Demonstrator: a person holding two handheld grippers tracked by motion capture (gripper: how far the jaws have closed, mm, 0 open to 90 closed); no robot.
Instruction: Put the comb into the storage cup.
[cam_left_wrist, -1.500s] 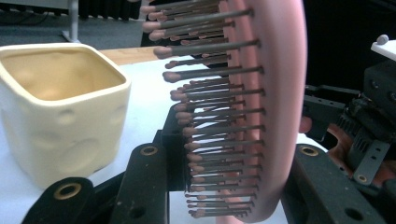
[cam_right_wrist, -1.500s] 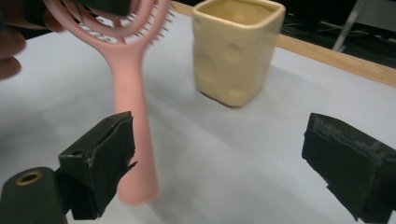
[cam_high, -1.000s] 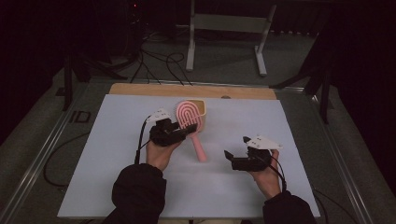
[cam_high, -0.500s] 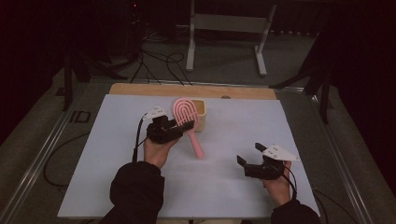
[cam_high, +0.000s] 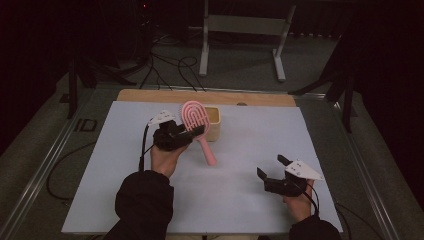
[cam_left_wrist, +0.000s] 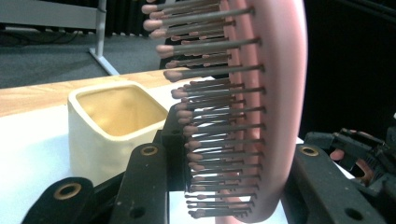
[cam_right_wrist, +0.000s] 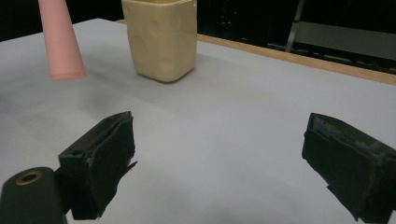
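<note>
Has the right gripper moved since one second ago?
Yes. The right gripper has moved toward the near right corner of the white mat, away from the cream cup.

pink hairbrush (cam_high: 196, 126) held off desk, head up, bristles sideways, handle slanting down. cream square cup (cam_high: 214, 122) upright, empty, just behind brush on desk.

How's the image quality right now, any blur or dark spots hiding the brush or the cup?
High view: dim surroundings, but the white table mat is evenly lit and the pink plastic hairbrush reads clearly. Left gripper view: the brush's bristles are very close and slightly soft; the cream square ceramic cup is sharper. Right gripper view: the black fingers blur a little; the cup casts a faint shadow.
</note>
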